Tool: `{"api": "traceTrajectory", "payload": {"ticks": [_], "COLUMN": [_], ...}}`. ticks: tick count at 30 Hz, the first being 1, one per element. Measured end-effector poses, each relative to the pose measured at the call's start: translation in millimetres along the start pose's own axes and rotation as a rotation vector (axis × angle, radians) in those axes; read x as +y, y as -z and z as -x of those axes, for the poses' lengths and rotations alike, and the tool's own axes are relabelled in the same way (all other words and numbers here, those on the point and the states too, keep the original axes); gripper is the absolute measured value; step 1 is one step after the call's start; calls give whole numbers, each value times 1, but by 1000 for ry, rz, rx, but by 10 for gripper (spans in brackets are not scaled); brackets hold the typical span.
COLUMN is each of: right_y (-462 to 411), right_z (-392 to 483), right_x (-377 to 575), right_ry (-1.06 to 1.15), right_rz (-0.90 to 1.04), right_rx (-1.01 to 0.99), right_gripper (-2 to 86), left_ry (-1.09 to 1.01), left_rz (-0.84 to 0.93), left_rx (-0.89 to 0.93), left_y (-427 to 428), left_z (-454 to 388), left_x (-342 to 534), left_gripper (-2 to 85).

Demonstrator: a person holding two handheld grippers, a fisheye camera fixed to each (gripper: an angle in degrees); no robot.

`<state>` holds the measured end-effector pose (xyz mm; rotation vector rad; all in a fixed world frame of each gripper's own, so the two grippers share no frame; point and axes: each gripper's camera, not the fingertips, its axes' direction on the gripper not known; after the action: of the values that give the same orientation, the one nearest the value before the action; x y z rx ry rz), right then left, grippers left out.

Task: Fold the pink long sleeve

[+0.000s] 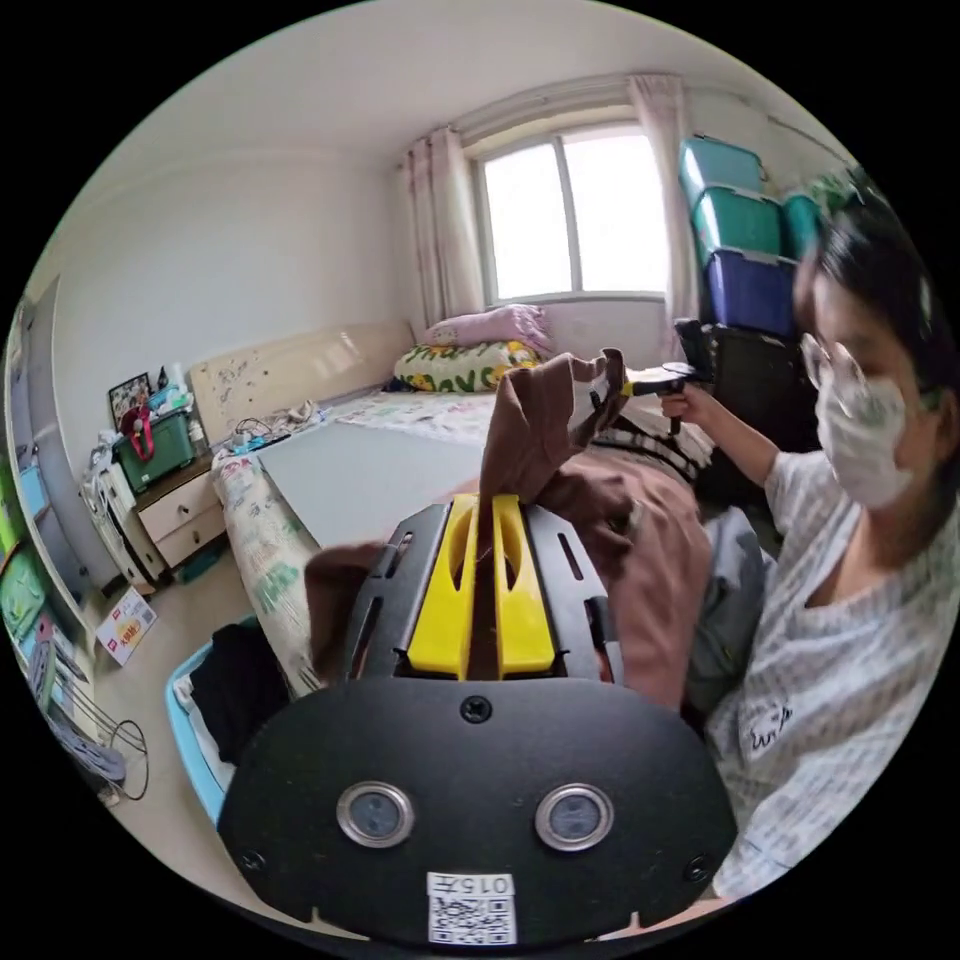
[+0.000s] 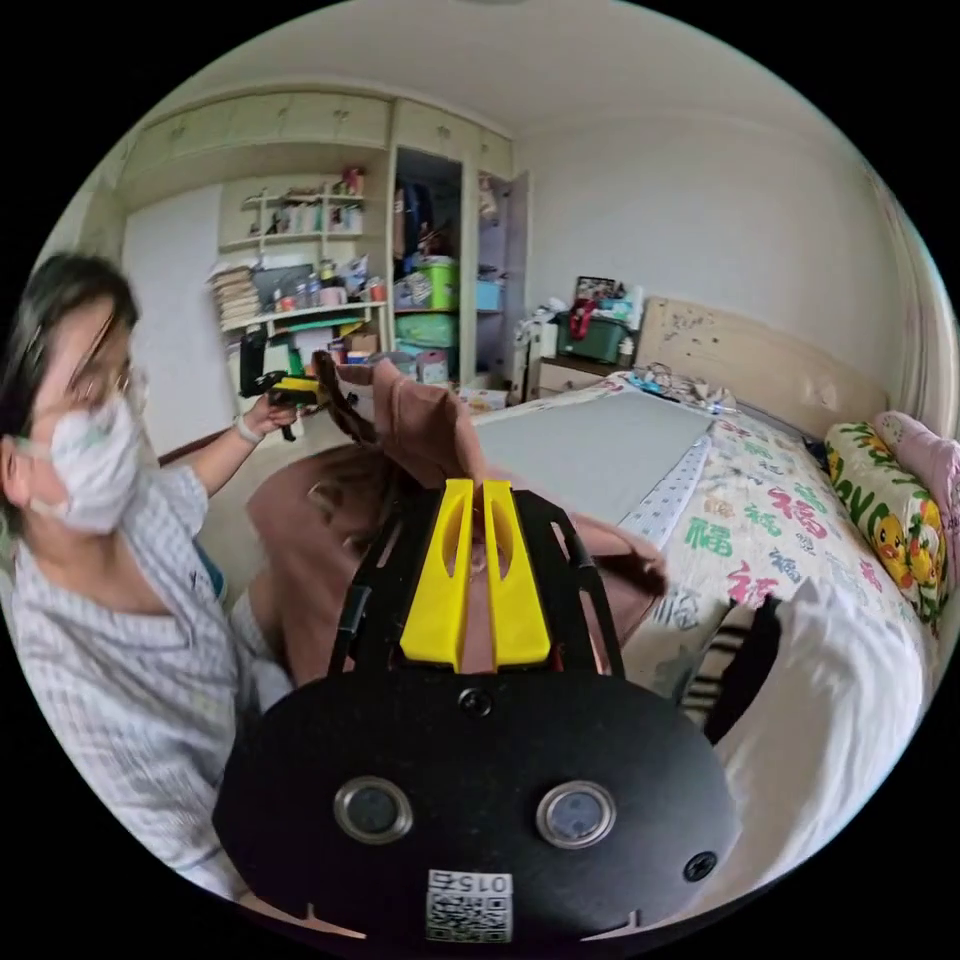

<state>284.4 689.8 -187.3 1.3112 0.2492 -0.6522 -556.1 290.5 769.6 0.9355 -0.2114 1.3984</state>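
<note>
Right gripper [image 2: 478,500]: yellow jaws closed on a fold of the brownish-pink long sleeve [image 2: 425,430], cloth pinched between them. Garment held up in the air, stretched across to the left gripper [image 2: 315,390] (gripped by the person's hand [image 2: 262,415]), which also clamps it. Bed [image 2: 800,530] with grey mat [image 2: 590,440] behind; white cloth [image 2: 830,690] lower right.

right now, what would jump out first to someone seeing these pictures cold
A brownish-pink garment hangs stretched in the air between the two tools, above the edge of the bed. The left hand-held gripper has its yellow jaws closed on one end, and the right hand-held gripper pinches the other. Close behind it stands the person holding both.
</note>
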Motion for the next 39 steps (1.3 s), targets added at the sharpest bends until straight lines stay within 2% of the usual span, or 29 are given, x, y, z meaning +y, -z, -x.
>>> {"api": "traceTrajectory", "payload": {"ticks": [4,9,11,13,15,18,21,23,29,33,36,39], "right_y": [11,19,19,12,15,33,41,37,-26,-71,-82,-92], "right_z": [31,37,39,34,25,-8,-49,-75,-180,-231,-250,-261], "right_x": [59,82,87,94,99,96,79,66,34,26,19,11], "right_ry": [-8,-37,-40,-54,-83,-223,-364,-418,-686,-821,-866,-847], "right_rz": [10,19,26,102,118,86,10,-20,58,140,126,159], "right_rx": [-27,-38,-40,-38,-23,-53,66,110,132,34,22,34], "right_gripper": [-3,0,5,21,56,109,114,112,134,132,97,27], "left_ry": [-7,3,3,-3,1,127,347,441,728,868,890,851], "left_rz": [-8,-58,-40,54,46,-35,-113,-103,112,285,272,310], "left_rx": [-17,-23,-28,-42,-29,-56,-167,-196,-160,-114,-89,-91], "left_y": [0,14,14,7,17,52,78,75,-6,-62,-73,-80], "left_z": [-56,-79,-85,-92,-93,-71,-28,1,113,170,188,193], "left_x": [71,103,112,126,140,156,157,151,136,143,142,135], "left_gripper": [8,10,11,15,21,32,46,66,109,111,94,34]}}
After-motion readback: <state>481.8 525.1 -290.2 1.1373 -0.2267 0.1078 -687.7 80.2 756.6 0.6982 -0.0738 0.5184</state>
